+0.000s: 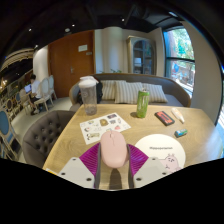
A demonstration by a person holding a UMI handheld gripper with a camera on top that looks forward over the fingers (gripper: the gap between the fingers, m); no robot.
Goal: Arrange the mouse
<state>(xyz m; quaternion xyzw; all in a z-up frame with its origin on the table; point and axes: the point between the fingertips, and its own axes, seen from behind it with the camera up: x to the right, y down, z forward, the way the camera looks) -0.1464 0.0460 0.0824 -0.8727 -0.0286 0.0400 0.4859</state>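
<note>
A pale pink mouse (113,150) sits between the two fingers of the gripper (114,172), its rounded back rising above the magenta pads (91,161). The pads lie close against both of its sides, so the gripper appears to be closed narrowly on it, low over the near part of a light wooden table (70,140).

Just to the right of the mouse lies a white mat (165,156) with printed pictures. Further out, a sheet of paper (104,125) with drawings lies to the left, and beyond it stands a clear pitcher (89,96). A green bottle (142,102) stands upright near the table's far edge, with a pinkish box (165,117) to its right.

Behind the table a grey sofa (135,92) carries pillows; a wooden door (72,58) and a bright window (181,55) stand beyond.
</note>
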